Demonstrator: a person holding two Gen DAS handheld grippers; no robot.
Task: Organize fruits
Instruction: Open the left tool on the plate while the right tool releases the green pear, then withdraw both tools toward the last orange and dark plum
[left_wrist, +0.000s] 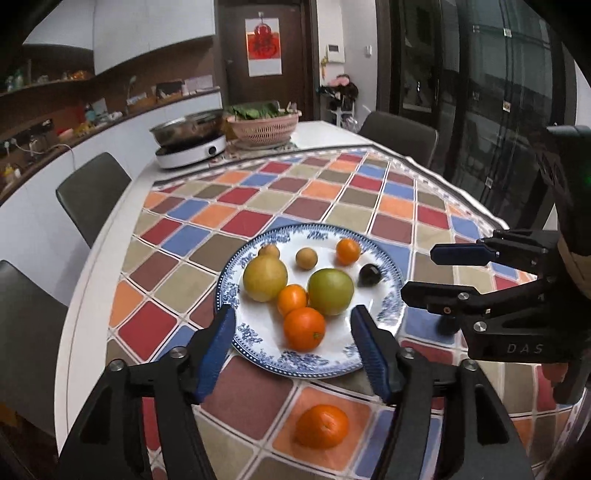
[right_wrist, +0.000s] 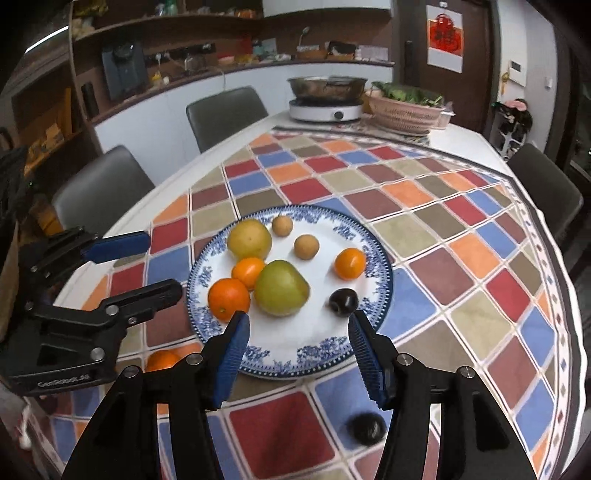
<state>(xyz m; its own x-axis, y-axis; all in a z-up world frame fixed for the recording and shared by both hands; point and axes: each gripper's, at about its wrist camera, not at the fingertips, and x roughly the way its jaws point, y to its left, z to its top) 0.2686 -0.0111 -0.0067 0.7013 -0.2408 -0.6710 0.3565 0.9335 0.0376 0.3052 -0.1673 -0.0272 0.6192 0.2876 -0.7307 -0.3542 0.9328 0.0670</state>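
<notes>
A blue-and-white plate (left_wrist: 255, 334) (right_wrist: 295, 354) on the checked tablecloth holds a yellow pear (left_wrist: 264, 278), a green apple (left_wrist: 330, 291), three oranges, two small brown fruits and a dark plum (left_wrist: 369, 274). One loose orange (left_wrist: 321, 425) lies on the cloth below my left gripper (left_wrist: 293, 312), which hovers open over the plate's near rim with nothing in it. A loose dark plum (right_wrist: 367, 428) lies on the cloth under my right gripper (right_wrist: 298, 317), also open and empty. Each gripper shows in the other's view, the right gripper (left_wrist: 419, 273) and the left gripper (right_wrist: 162, 262).
At the table's far end stand an induction cooker with a steel pan (left_wrist: 190, 147) and a pink colander of greens (left_wrist: 263, 127). Dark chairs (left_wrist: 92, 192) line the left side, and one stands at the far right (left_wrist: 399, 134).
</notes>
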